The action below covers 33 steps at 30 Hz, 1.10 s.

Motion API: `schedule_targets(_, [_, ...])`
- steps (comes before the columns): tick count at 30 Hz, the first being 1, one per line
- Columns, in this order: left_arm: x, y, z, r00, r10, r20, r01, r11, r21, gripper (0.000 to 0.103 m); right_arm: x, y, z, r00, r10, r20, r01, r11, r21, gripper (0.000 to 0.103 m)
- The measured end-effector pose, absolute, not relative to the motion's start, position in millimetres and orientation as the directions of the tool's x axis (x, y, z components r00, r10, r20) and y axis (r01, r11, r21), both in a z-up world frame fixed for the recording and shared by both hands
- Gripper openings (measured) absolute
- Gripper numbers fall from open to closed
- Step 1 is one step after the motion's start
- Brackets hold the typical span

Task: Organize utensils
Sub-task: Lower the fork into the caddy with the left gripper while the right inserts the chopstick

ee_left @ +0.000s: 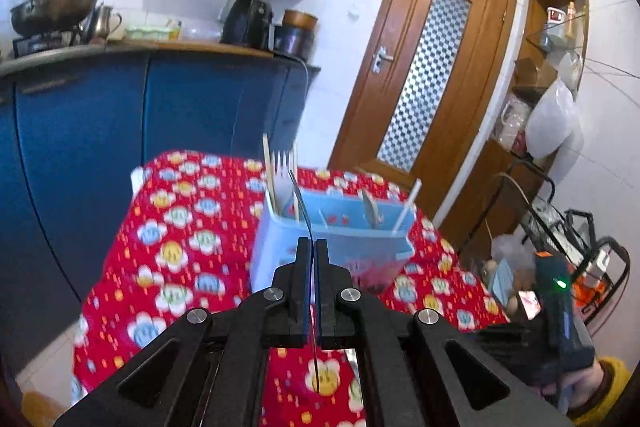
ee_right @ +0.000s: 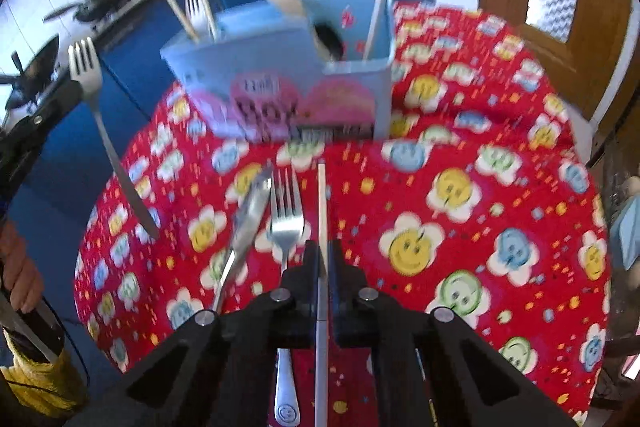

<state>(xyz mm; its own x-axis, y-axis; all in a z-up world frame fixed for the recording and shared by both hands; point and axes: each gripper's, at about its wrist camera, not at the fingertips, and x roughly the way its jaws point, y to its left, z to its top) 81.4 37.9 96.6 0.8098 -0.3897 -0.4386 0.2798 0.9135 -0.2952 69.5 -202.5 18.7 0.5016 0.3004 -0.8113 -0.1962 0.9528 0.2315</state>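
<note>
We see the left tool (ee_left: 311, 247) clamped on a metal fork (ee_right: 86, 75), gripped edge-on near the neck so its tines rise above the fingers and its handle hangs below, lifted off the table (ee_right: 460, 131). The right tool (ee_right: 322, 251) is closed on a pale chopstick (ee_right: 322, 211) that lies along its fingers, the tip pointing away from us over the red flowered tablecloth (ee_left: 176, 227). Just left of the right tool, a second fork (ee_right: 286, 223) and a knife (ee_right: 250, 215) lie flat on the cloth, side by side. Beyond both tools stands a light blue utensil box (ee_right: 280, 67) with compartments; upright in it are chopsticks, a white fork, a spoon and a straw-like stick. Behind the table run blue cabinets (ee_left: 120, 115).
</note>
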Motion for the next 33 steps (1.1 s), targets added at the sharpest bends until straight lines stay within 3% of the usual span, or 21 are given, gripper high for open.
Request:
schedule_targets(13, [120, 25, 164, 0.910, -0.300, -0.286, 0.246, 0.946, -0.209, 0.001, 75, -225, 83, 0.792, 0.309, -0.527, -0.165, 0.938, 0.304, 0.006])
schedule_targets(20, [141, 13, 171, 0.948, -0.236, -0.212, 0.206, 0.966, -0.156, 0.001, 88, -225, 102, 0.867, 0.284, -0.408, -0.179, 0.944, 0.278, 0.006])
schedule_targets(33, [179, 3, 125, 0.930, -0.248, -0.272, 0.211, 0.965, -0.158, 0.001, 137, -212, 120, 0.952, 0.235, -0.196, -0.198, 0.961, 0.194, 0.006])
